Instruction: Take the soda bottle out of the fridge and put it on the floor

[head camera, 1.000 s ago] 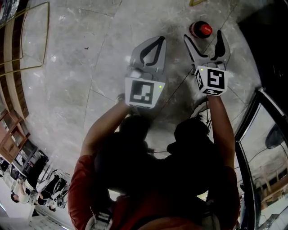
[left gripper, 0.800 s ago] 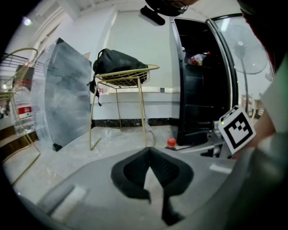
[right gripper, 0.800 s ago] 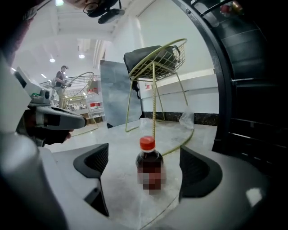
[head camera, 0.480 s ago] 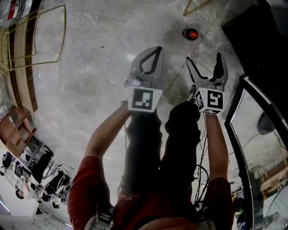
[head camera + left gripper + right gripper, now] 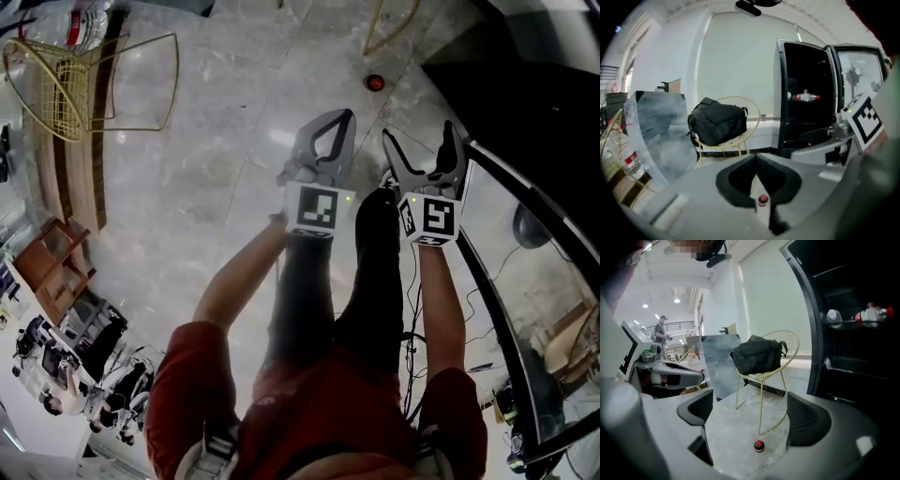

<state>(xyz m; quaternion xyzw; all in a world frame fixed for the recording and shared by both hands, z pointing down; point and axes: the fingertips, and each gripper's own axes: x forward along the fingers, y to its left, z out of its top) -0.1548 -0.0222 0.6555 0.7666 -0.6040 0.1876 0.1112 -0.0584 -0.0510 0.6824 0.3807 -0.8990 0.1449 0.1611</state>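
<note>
**Operator:** Report the state of each hand-held gripper.

**Inspector:** The left hand-held gripper [image 5: 339,120] has its jaws closed tip to tip, with nothing clamped. The right hand-held gripper [image 5: 418,133] has its jaws spread wide, with nothing between them. Both are held out in front of the person, well above the floor [image 5: 216,141].

**Operator:** Where is the soda bottle?

**Inspector:** The soda bottle [image 5: 375,82] stands on the floor, free of both tools. From the head view only its red cap shows, so its long axis is vertical. It lies ahead of the jaws and below them, roughly on the line between the two tools. In the right gripper view it sits centred in the open gap, just in front of the legs of a chair [image 5: 764,376].

**Operator:** Which tool is better placed?

**Inspector:** The right one, in my judgement. Its jaws are already open and aimed at the bottle, whereas the left would have to open first. The placing step looks complete, so no grasp appears necessary.

**Operator:** What is the fridge's condition?

**Inspector:** The fridge [image 5: 806,70] stands open on the person's right. A second bottle [image 5: 805,97] lies on its side on a shelf [image 5: 855,324] (long axis horizontal, cap pointing right). The right tool is the nearer one.
</note>
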